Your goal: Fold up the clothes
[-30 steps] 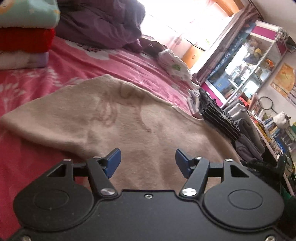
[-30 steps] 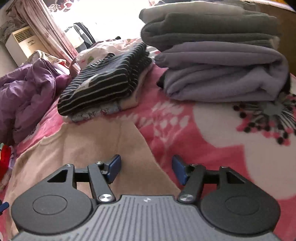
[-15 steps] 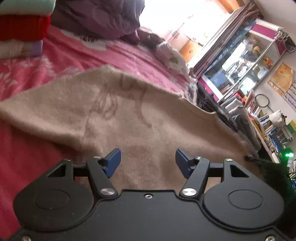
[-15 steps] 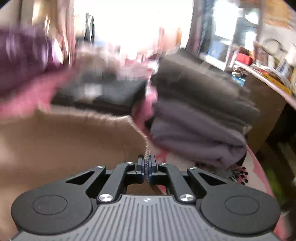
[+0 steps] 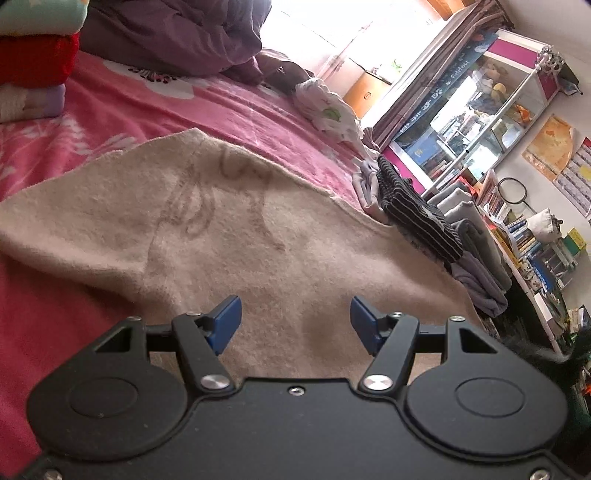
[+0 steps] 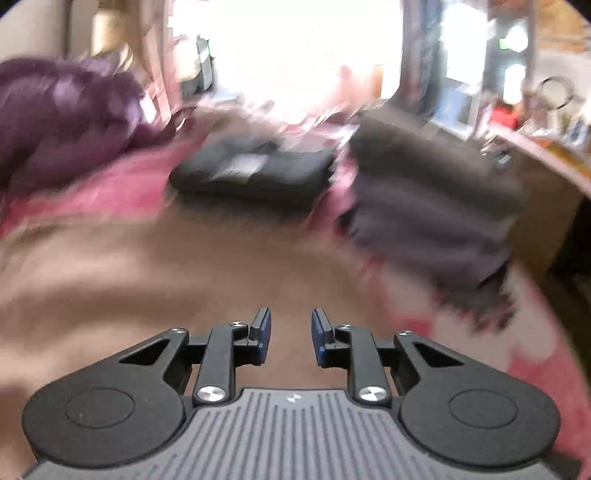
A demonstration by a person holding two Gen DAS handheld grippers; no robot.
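Note:
A beige knit garment with a faint dark print lies spread on the pink bed cover. My left gripper is open and empty, low over the garment's near part. In the blurred right wrist view the same beige garment fills the lower half. My right gripper hovers over it with its jaws partly open and nothing between the blue pads.
A folded striped pile and a grey folded stack sit at the garment's far right edge. Folded red and teal items stand at the far left. A purple quilt lies at the back. Shelves line the right wall.
My right gripper, shut on the beige garment's edge half a second ago, has let go and opened partly while moving fast. The left gripper stayed open over the garment, shifting slightly.

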